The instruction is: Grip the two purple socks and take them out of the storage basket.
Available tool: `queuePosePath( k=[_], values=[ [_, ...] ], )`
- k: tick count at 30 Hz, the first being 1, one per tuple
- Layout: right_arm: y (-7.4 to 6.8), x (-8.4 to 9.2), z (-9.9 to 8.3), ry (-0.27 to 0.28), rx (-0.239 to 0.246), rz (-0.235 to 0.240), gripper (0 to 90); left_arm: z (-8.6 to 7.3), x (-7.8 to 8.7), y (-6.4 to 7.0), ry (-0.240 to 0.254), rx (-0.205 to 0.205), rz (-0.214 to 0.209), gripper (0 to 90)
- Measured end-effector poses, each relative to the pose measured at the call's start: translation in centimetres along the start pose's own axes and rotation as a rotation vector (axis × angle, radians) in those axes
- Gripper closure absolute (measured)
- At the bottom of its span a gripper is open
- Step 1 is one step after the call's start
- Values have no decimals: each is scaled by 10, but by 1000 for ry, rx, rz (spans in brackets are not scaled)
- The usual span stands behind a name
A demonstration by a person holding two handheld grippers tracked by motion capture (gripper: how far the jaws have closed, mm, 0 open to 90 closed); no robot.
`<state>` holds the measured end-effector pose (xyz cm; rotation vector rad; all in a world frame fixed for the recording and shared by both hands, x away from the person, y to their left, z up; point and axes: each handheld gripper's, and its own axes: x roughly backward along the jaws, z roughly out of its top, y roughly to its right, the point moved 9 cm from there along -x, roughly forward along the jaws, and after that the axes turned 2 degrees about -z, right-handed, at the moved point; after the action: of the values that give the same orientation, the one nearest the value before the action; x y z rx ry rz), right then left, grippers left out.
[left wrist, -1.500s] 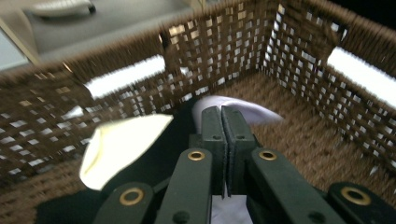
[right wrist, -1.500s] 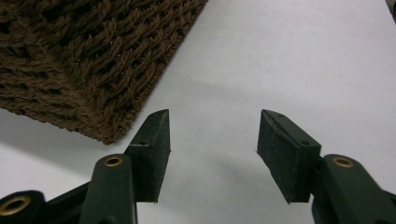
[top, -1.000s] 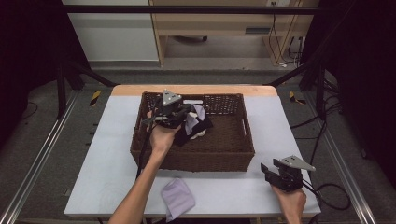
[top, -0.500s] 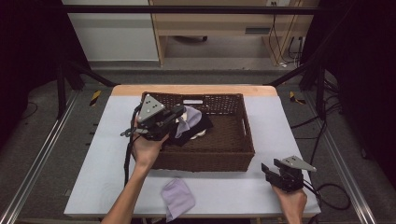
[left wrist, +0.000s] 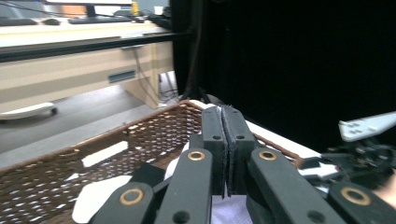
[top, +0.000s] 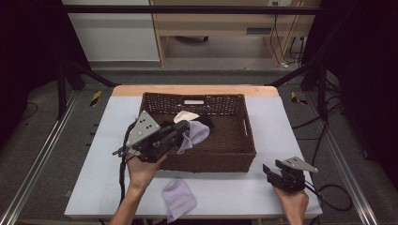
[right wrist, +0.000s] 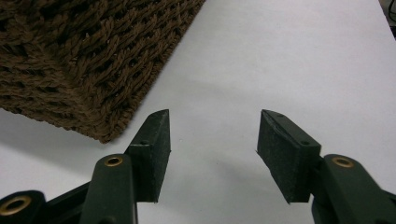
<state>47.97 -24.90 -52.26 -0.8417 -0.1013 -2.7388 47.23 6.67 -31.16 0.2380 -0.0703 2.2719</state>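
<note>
A: Which step was in hand?

B: Unloading, by the look of it. The left gripper (top: 180, 132) hung over the near left part of the wicker basket (top: 244, 140), its jaws pressed together on a lavender cloth (top: 194, 136) that drooped from them above the basket's floor. In the left gripper view the two pads met with a thin edge of fabric between them.

A: And the other hand?

B: The right gripper (right wrist: 212, 149) rested on the white table (top: 272, 187) near the basket's near right corner, jaws spread, nothing between them.

A: What did the next move call for?

B: Probably carrying the cloth clear of the near wall and setting it by the folded purple cloth (top: 178, 199) at the table's near edge, leaving the cream cloth (top: 185, 116) and dark items inside.
</note>
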Motion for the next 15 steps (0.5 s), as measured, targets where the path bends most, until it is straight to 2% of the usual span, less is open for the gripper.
queuePosePath(
  k=[8, 11, 15],
  values=[
    [0, 0, 0, 0, -3, -1, 445, -12, 19, 26, 17, -10, -58, 879],
    [0, 0, 0, 0, -3, -1, 445, -15, 24, 30, 23, -5, -74, 879],
    [0, 1, 0, 5, -3, -1, 445, -27, 31, 36, 9, 3, -93, 878]
  ],
)
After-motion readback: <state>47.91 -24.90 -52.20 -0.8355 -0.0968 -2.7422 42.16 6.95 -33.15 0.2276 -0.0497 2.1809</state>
